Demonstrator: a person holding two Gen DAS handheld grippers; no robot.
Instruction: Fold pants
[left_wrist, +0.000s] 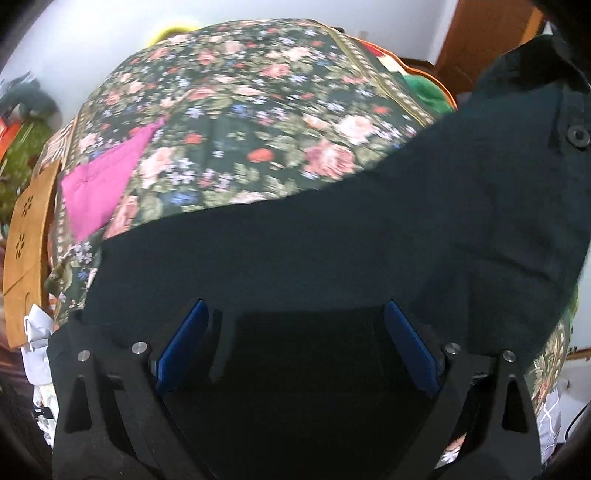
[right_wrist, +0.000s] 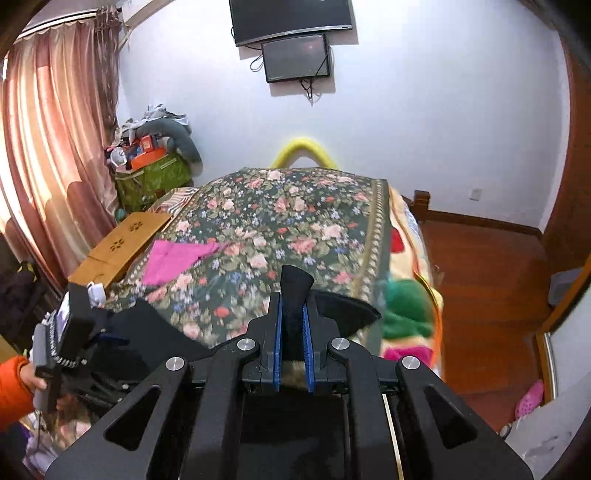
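Pants (left_wrist: 369, 236): dark fabric spread over the near part of the floral bedspread (left_wrist: 236, 110); in the left wrist view the long axis runs from the near left edge of the bed up toward the far right, where the waist end with a black button (left_wrist: 578, 135) is raised off the covering.
Left gripper (left_wrist: 295, 339): blue pads wide apart, nothing between them; the pants lie directly under and ahead of its fingers.
Right gripper (right_wrist: 293, 314): blue pads drawn close together, clamped on a fold of the pants (right_wrist: 295, 291) that sticks up past the fingertips; more dark cloth hangs to either side of it.
Right gripper position: above the near right part of the bed, close to the bordered right edge.
Pink cloth (right_wrist: 173, 258): flat near the left edge of the bed, well apart from the pants.
Wooden board (right_wrist: 122, 240): just beside the left edge.
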